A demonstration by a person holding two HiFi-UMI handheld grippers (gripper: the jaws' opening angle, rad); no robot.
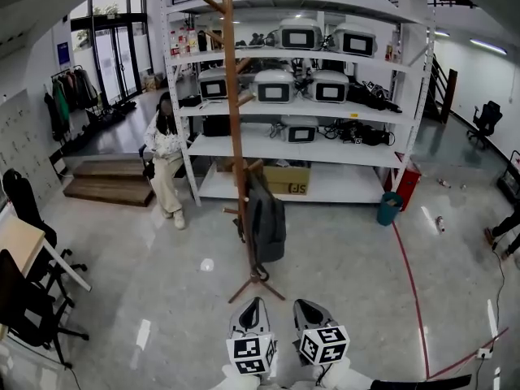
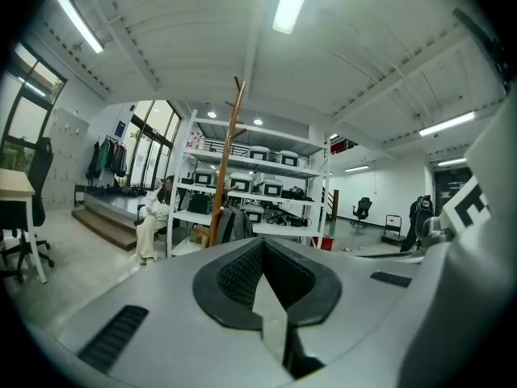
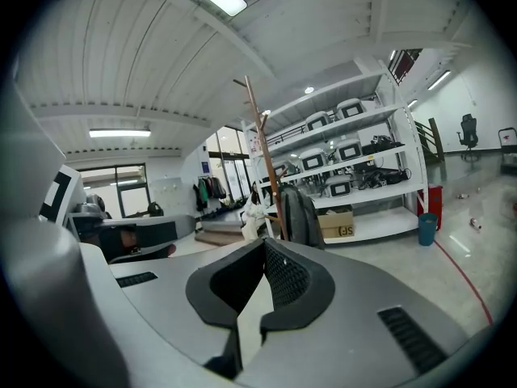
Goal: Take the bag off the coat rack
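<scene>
You are holding both grippers low at the near edge of the pale glossy floor [image 1: 162,275], side by side and pointing at the tall brown wooden coat rack [image 1: 235,120] that is standing just ahead of them. The left hand-held gripper [image 1: 253,302] is showing its black ribbed pads pressed together at the tips, with nothing between them. The right hand-held gripper [image 1: 305,304] is sitting the same way, jaws fully closed and empty. The dark grey fabric backpack [image 1: 266,218] is hanging low on the rack, from one of the lower pegs, and is lying against the right side of the pole in the head view, with its bottom clear of the rack's spread feet. Neither gripper is touching the backpack or the rack, and the feet are lying between the gripper tips and the backpack. Behind the rack, a white metal shelving unit [image 1: 341,187] is carrying grey boxy devices with dark screens, and a brown cardboard box [image 1: 286,179] is sitting on its bottom shelf, just behind the backpack. A person in light clothes [image 1: 166,165] is sitting at the left end of the shelving. A teal bin [image 1: 389,208] is standing on the floor at its right end, near a red floor line [image 1: 410,283].
</scene>
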